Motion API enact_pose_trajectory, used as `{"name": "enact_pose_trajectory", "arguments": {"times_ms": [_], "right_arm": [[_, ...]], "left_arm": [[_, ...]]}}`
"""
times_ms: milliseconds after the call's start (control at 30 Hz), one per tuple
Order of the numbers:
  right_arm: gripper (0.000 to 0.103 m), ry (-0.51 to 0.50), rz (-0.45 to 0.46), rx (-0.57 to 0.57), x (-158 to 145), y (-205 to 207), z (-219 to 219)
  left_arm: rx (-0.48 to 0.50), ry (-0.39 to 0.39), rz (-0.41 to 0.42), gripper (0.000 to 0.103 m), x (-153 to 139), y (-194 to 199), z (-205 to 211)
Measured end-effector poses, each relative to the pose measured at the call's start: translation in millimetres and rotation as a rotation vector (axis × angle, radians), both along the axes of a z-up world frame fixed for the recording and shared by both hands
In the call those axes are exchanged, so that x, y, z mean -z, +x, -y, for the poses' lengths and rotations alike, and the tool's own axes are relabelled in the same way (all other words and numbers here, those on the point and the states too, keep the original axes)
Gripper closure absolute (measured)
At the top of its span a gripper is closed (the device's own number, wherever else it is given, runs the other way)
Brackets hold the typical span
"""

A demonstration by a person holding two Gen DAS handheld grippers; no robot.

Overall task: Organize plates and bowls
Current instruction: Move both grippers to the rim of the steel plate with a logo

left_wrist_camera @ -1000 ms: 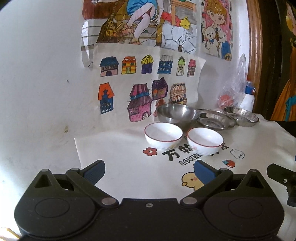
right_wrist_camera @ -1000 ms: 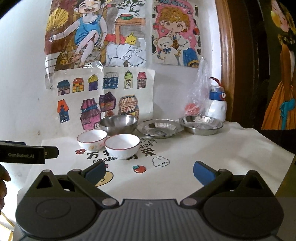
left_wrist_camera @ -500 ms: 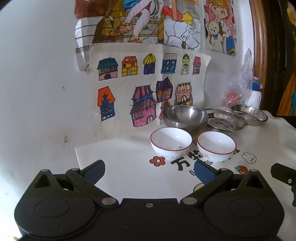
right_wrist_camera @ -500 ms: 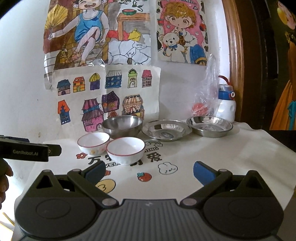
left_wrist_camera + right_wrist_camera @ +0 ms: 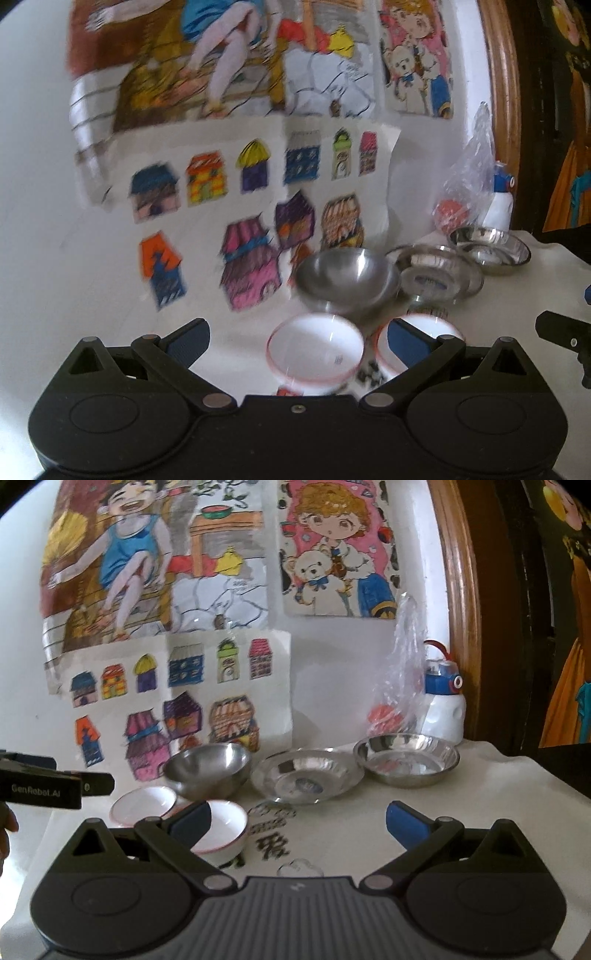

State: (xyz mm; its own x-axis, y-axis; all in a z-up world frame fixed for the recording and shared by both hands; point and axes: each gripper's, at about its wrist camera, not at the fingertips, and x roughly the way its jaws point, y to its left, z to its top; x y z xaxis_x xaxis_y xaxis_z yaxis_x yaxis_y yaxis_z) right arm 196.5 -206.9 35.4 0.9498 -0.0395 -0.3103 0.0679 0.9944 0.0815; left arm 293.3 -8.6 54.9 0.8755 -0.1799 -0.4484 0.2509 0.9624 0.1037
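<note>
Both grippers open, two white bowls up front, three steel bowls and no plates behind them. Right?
Not quite: the right wrist view shows one deep steel bowl plus two shallow steel plates. Both grippers are open, and two white bowls sit in front.

We see a deep round steel bowl with a brushed, dull-shining inside, and beside it two shallow steel plates, mirror-bright and reflecting. The two white red-rimmed bowls look like glazed ceramic, smooth and glossy. Under them lies a matt white printed cloth. Our black gripper bodies are matt plastic, the right one ribbed. The coloured house drawing is matt paper; a thin clear plastic bag glints, crinkled.
</note>
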Motion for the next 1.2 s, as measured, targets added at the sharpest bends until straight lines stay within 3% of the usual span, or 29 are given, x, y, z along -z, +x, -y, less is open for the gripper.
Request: {"name": "enact_pose_trajectory", "arguments": {"times_ms": [200,467,733,933,1067,1200], "right_arm": [[0.000,0.033,0.005,0.018,-1.8,26.0,20.9],[0.000,0.104,0.015,0.030,-12.3,62.7,51.9],[0.000,0.243,-0.051,0.037,12.9,104.3,80.5],[0.000,0.325,-0.072,0.019,33.5,116.3,89.2],[0.000,0.390,-0.076,-0.029,42.2,121.3,92.2],[0.001,0.453,-0.122,-0.067,51.3,131.5,93.1]], "left_arm": [[0.103,0.036,0.052,0.001,-13.0,35.2,31.8],[0.313,0.013,0.020,0.001,-18.8,100.7,79.8],[0.408,0.033,-0.148,0.001,-7.7,170.2,126.9],[0.470,0.056,-0.257,0.001,10.9,200.3,145.7],[0.467,0.073,-0.341,0.001,22.9,220.0,150.2],[0.464,0.041,-0.416,0.001,31.1,236.7,150.4]]}}
